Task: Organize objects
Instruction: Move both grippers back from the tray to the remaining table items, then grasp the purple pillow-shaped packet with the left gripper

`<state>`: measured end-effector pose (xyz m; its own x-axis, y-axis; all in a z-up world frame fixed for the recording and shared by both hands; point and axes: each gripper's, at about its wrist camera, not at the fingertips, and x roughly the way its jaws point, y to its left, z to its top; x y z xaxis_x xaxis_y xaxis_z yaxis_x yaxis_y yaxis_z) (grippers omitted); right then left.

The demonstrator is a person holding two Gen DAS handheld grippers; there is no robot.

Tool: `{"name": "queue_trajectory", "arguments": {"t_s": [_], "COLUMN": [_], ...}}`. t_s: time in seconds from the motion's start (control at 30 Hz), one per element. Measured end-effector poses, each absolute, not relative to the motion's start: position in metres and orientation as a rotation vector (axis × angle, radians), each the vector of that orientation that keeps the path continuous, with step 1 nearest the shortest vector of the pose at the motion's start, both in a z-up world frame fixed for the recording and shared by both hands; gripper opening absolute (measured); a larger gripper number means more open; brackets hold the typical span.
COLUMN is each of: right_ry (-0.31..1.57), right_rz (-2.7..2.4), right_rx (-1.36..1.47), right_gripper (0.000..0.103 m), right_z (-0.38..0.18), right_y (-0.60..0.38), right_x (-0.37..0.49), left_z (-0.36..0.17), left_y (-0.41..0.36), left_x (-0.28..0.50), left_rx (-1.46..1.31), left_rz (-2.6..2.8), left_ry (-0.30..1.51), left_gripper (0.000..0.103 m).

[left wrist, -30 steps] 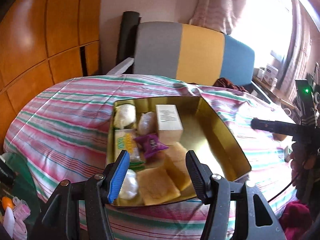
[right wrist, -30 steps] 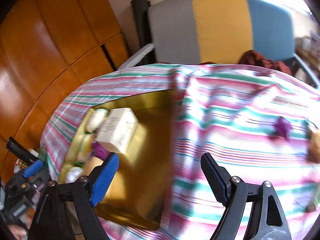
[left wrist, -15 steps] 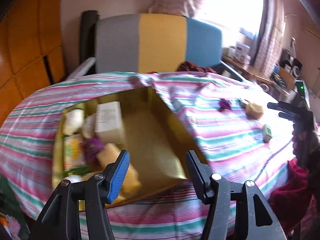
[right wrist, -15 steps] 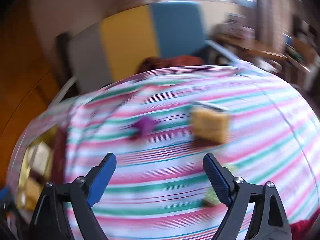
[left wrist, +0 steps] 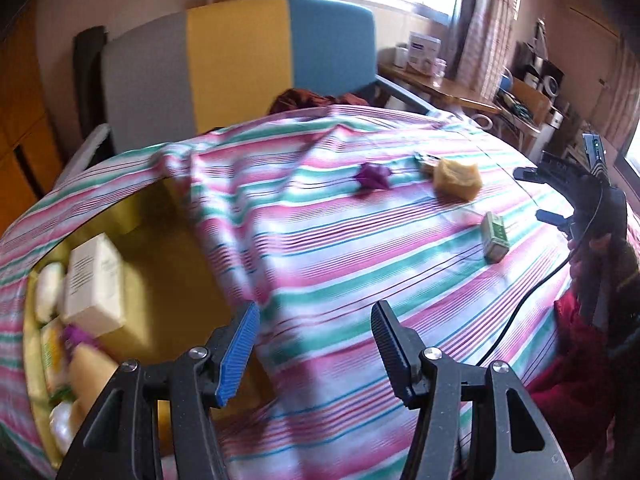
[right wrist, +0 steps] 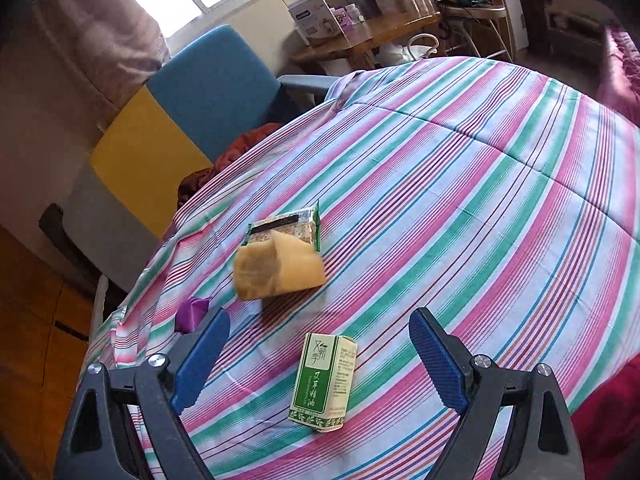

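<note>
We see open striped cloth (right wrist: pixel 460 208) around the green box (right wrist: pixel 325 384) — approach is clear; beyond it a yellow packet (right wrist: pixel 280 268) and purple wrapper (right wrist: pixel 192 312) sit apart, passable between.

Small box (right wrist: pixel 325 380) on cloth (right wrist: pixel 460 200), nearer than wrapped cake (right wrist: pixel 278 266) (apart)

Right gripper (right wrist: pixel 316 364), jaws spread wide, above a striped cloth (right wrist: pixel 460 184). Green box (right wrist: pixel 325 382) between the jaws, untouched; yellow packet (right wrist: pixel 278 270) and purple wrapper (right wrist: pixel 191 314) beyond.
</note>
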<state>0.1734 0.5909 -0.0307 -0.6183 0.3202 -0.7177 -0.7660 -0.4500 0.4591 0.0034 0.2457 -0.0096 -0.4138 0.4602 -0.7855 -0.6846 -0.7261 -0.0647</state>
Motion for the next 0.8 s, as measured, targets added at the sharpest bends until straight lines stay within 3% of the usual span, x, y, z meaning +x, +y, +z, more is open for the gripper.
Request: {"name": "queue_trajectory", "arguments": {"t_s": [0.5, 0.8], "right_ry": [1.214, 1.288], "right_rz": [2.122, 2.144], "right_rx": [-0.667, -0.676], "right_gripper": [0.096, 0.097], "right_z": [-0.035, -0.038], "right_y": [0.59, 0.59], "right_x": [0.178, 0.176], "left_z": [-0.027, -0.049], "left_y": [0.362, 0.439], "left_x": [-0.053, -0.094], "left_rx": [-1.09, -1.038], "left_rz": [2.068, 1.987], "left_ry": [0.43, 0.591], "left_gripper": [0.059, 0.059]}}
